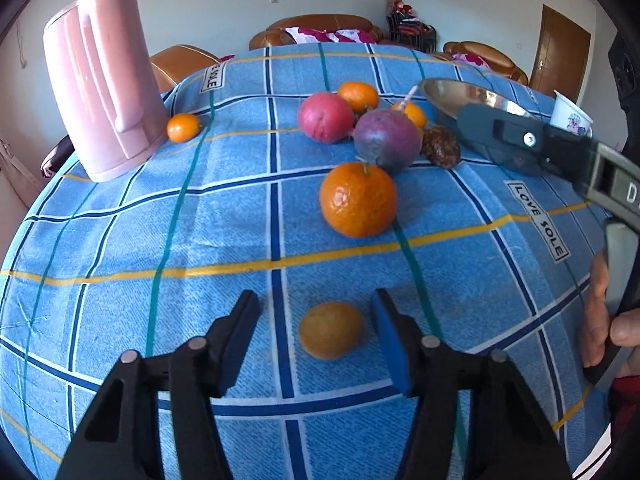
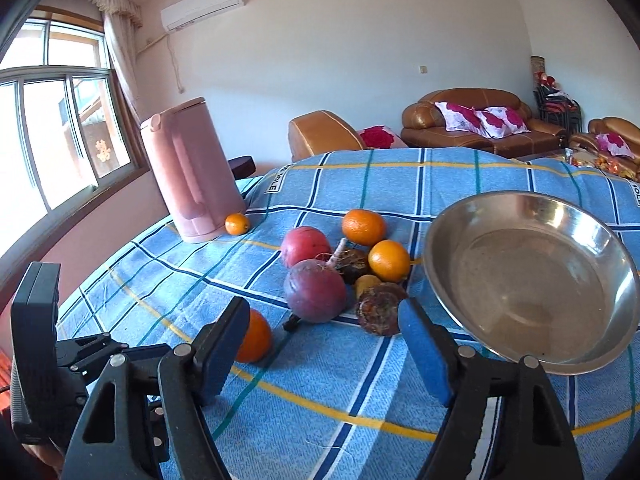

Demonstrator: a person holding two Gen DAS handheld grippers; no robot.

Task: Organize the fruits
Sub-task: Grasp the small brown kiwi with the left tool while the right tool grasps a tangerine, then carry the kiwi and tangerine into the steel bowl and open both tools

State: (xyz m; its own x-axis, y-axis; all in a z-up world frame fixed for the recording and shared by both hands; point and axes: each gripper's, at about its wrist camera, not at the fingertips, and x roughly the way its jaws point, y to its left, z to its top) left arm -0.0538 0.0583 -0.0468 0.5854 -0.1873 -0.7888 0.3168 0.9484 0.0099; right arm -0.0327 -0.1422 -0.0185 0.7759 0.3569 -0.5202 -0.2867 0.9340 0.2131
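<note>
In the left wrist view my left gripper (image 1: 315,304) hangs over the checked blue cloth with a small dull-yellow fruit (image 1: 331,330) between its blue pads. The pads stand apart from it. Beyond lie a large orange (image 1: 358,199), a purple fruit (image 1: 387,140), a red fruit (image 1: 326,117), two smaller oranges (image 1: 359,96) and a wrinkled dark fruit (image 1: 440,147). My right gripper (image 2: 324,320) is open and empty, pointing at the purple fruit (image 2: 316,290) and the wrinkled fruit (image 2: 378,308). A steel bowl (image 2: 532,280) stands empty to its right.
A pink kettle (image 1: 100,80) stands at the far left with a tiny orange fruit (image 1: 183,127) at its foot. A paper cup (image 1: 572,116) sits behind the bowl (image 1: 452,94). A hand holds the right gripper's body (image 1: 520,140) at the right edge. Sofas stand beyond the table.
</note>
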